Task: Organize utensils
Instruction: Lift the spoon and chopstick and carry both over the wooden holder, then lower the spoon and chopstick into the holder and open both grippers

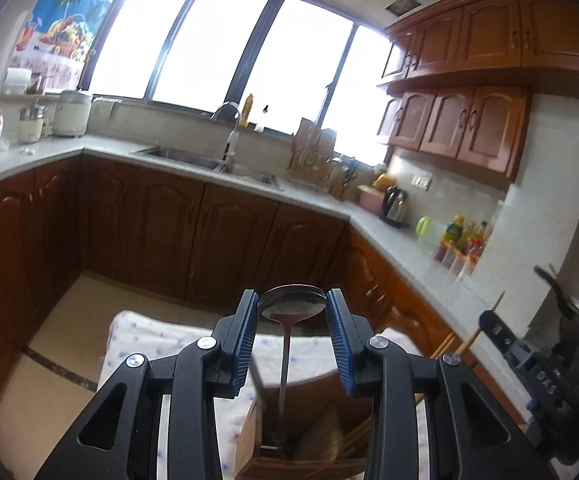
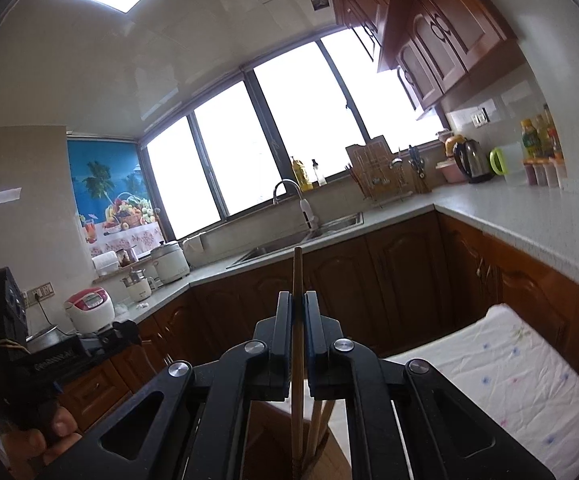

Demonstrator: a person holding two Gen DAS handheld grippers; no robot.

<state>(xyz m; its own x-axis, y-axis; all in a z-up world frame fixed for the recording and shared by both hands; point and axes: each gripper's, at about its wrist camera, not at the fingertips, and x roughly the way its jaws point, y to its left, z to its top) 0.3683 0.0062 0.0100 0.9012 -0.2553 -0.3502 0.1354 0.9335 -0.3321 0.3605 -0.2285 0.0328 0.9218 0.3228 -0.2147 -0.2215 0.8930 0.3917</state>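
Note:
In the left wrist view a metal spoon (image 1: pixel 291 304) stands upright, its handle down in a wooden utensil holder (image 1: pixel 313 440). My left gripper (image 1: pixel 292 306) is open, its blue pads on either side of the spoon bowl with small gaps. Wooden chopsticks (image 1: pixel 461 346) lean out of the holder to the right. In the right wrist view my right gripper (image 2: pixel 298 300) is shut on a wooden chopstick (image 2: pixel 297 280) that stands upright, its lower end down in the holder (image 2: pixel 321 452) beside other sticks.
The holder stands on a table with a white dotted cloth (image 2: pixel 501 364), also seen in the left wrist view (image 1: pixel 161 340). Brown cabinets and a grey counter (image 1: pixel 409 236) with sink (image 1: pixel 193 156), kettle (image 1: pixel 395 204) and bottles run behind. The other hand-held gripper (image 2: pixel 13 344) shows at left.

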